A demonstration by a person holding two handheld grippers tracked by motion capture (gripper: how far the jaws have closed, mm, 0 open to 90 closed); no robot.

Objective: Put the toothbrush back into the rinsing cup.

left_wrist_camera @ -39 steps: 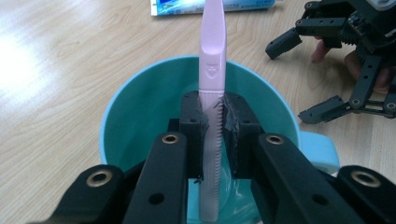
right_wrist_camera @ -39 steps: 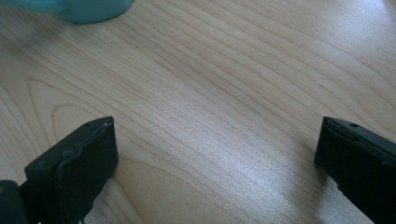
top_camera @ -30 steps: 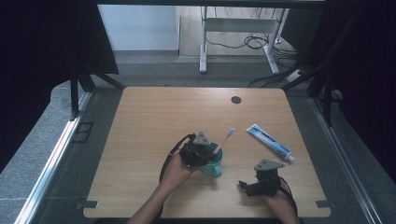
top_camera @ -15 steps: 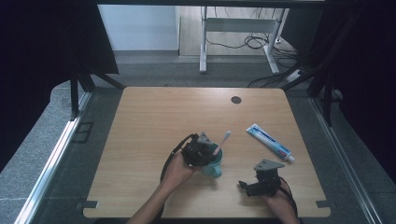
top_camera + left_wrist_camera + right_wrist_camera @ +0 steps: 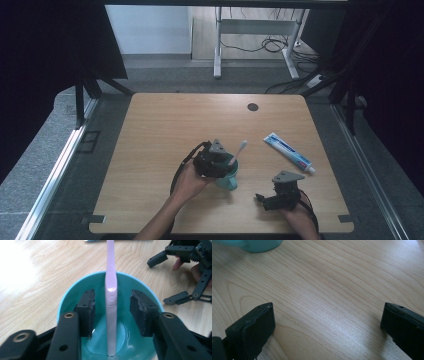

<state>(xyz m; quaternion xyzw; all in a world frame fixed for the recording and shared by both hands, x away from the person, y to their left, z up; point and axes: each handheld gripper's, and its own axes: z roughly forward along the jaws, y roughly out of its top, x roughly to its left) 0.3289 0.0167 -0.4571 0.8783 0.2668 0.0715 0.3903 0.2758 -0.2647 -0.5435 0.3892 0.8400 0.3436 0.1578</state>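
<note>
A teal cup point(image 5: 229, 179) stands on the wooden table point(image 5: 160, 130) with a pale pink toothbrush point(image 5: 238, 150) leaning in it. My left gripper point(image 5: 220, 162) is over the cup. In the left gripper view its fingers point(image 5: 86, 311) reach down inside the cup point(image 5: 67, 295), one on each side of the toothbrush handle point(image 5: 111, 290), with a gap on both sides. The left gripper point(image 5: 111, 313) is open. My right gripper point(image 5: 262, 199) rests low near the front edge, to the right of the cup. The right gripper point(image 5: 327, 322) is wide open over bare wood, with the cup's base point(image 5: 257, 245) beyond it.
A white and blue toothpaste tube point(image 5: 289, 152) lies flat to the right of the cup. A dark round cable hole point(image 5: 252, 106) sits near the table's far edge. Desk legs and cables stand on the floor beyond the table.
</note>
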